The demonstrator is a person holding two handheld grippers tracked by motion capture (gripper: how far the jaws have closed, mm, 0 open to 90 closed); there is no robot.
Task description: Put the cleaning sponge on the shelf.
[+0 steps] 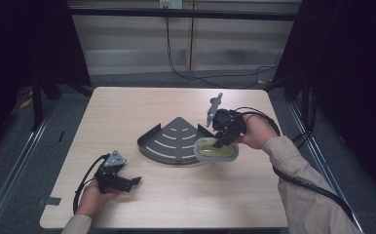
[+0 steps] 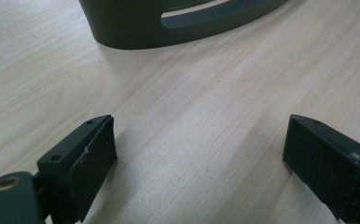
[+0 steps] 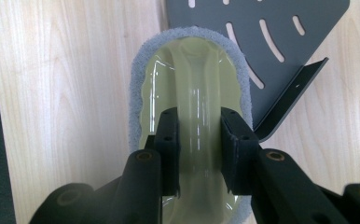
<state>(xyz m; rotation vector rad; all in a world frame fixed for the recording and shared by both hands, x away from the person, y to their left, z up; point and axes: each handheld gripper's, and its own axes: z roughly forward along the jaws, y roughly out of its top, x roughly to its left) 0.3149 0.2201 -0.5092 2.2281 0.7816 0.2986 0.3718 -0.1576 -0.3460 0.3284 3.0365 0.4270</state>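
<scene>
Right gripper (image 3: 199, 149) has its jaws closed on the arched handle of the scrubber (image 3: 190, 70), a translucent yellow-green plastic body with a grey abrasive pad around its rim. In the high view the scrubber (image 1: 216, 149) sits right of centre, overlapping or butting the right edge of the dark fan-shaped slotted rack (image 1: 174, 141); can't tell whether it rests on the rack or on the table (image 1: 127, 107). Judgement: the scrubber is light, its plastic shell stiff and glossy, so slippery under the pads; the pad edge is soft and compressible, a poor place to grip. The handle bridge is the right grab point, jaws square across it as now. The rack looks like thin sheet metal: rigid, light, likely to slide on the wood if pushed. Left gripper (image 2: 201, 158) sits at lower left of the high view (image 1: 120, 181), jaws wide apart, holding nothing, low over bare table, rack wall (image 2: 136, 28) ahead in its upper frame.
</scene>
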